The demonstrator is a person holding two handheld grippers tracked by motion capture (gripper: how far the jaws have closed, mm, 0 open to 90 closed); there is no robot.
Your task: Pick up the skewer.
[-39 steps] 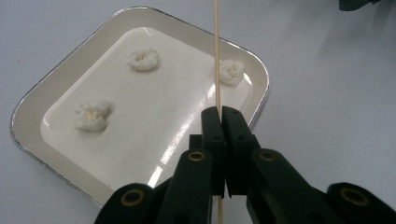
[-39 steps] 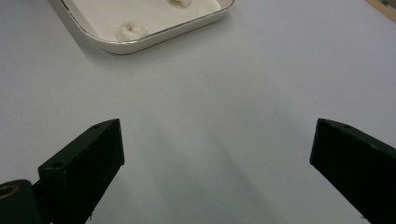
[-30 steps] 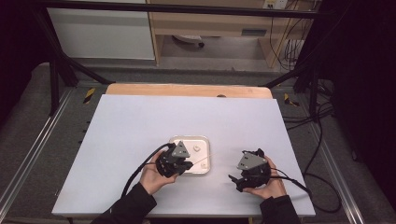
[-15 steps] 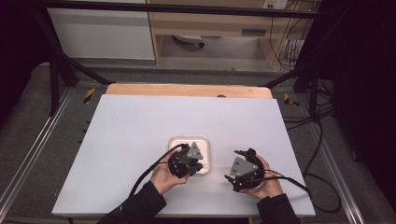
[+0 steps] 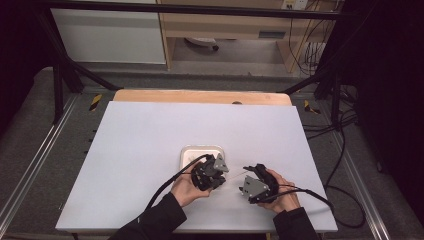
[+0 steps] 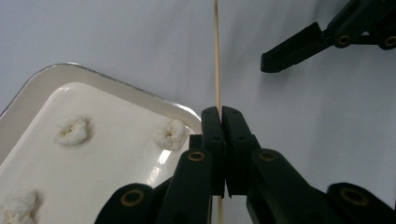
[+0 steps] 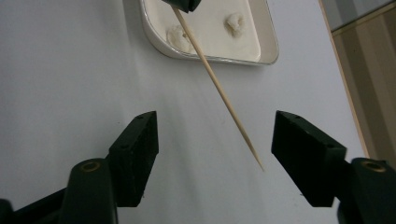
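1. Left of centre in the high view, the white tray (image 5: 186, 152) sits on the table (image 5: 140, 145); in the left hand-held gripper view it fills the lower left and holds pale, puffy food pieces (image 6: 71, 129).
2. Just right of the tray, the left hand-held gripper (image 5: 215, 171) is clamped tight on a thin wooden skewer (image 6: 216, 56), which runs straight up the middle of that view from between its jaws.
3. Further right, the right hand-held gripper (image 5: 246, 182) has just been closing its jaws, yet they stand apart, and the skewer's tip (image 7: 254, 158) hangs between them, touching neither.
4. To do this step well, I judge the right jaws should close squarely on the skewer near its tip, while the left holds it steady and level, so that the thin stick neither bends nor slips.
5. No brand, label or writing can be read anywhere.
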